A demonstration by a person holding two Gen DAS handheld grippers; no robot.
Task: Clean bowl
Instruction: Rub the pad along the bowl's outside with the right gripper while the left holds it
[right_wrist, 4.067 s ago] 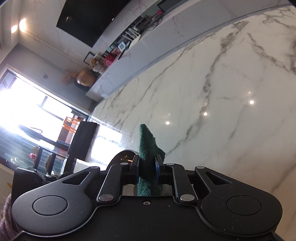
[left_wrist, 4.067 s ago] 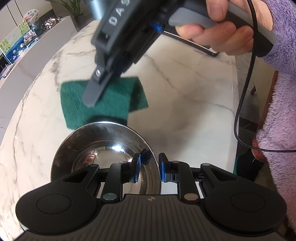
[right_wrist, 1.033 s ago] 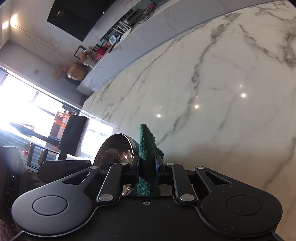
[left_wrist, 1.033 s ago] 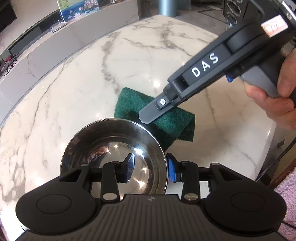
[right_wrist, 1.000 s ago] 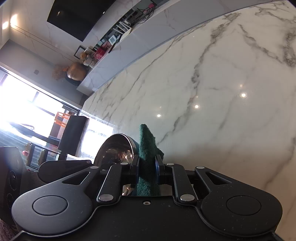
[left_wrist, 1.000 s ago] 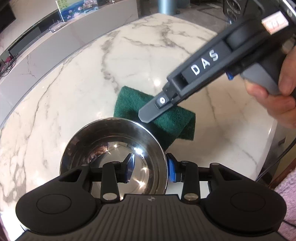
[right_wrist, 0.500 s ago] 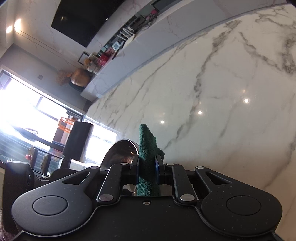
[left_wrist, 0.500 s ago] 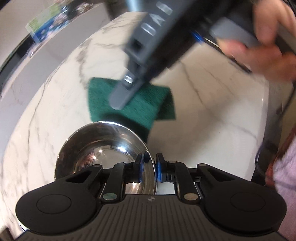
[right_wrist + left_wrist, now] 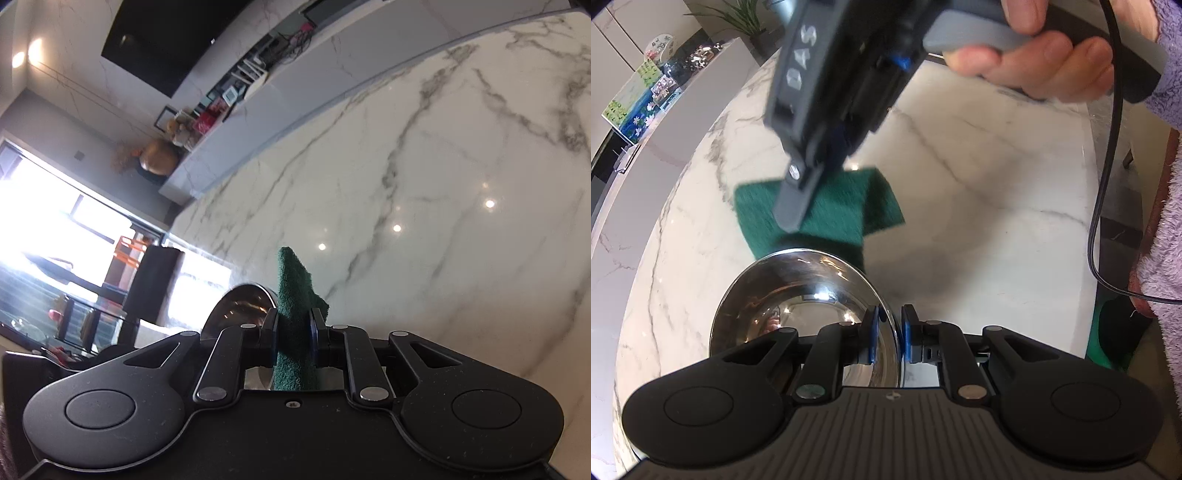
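Scouring pad (image 9: pixel 827 206): green and flat-sided, it is being pinched on edge between the fingers of the right gripper (image 9: pixel 292 332), so that a broad face is hanging free below for rubbing. In the left wrist view it is sitting just beyond the far rim of the bowl, blurred.

Right gripper: its jaws are pressing together on the pad, with the pad's tip sticking up past the fingertips. A hand (image 9: pixel 1049 62) in a lilac fleece sleeve is squeezing the trigger handle, which is likely what is keeping the clamp tight.

Bowl (image 9: pixel 798 295): shiny steel and round, it is being held close in front of the left wrist camera, over or on the marble table (image 9: pixel 979 192); whether its base is touching the stone cannot be told. It looks empty inside apart from reflections.

Left gripper (image 9: pixel 888 334): its blue-padded jaws are straddling the near right part of the rim, one pad inside and one outside, closed down on the thin wall. That grip is probably bracing the bowl against the push of scrubbing.

Stage, as a judgement: the pad is outside the bowl, so the wiping of the inside appears not yet under way at this instant.

Risk: a thin, slick rim may be slipping in the pads if the scrub is pressing hard.
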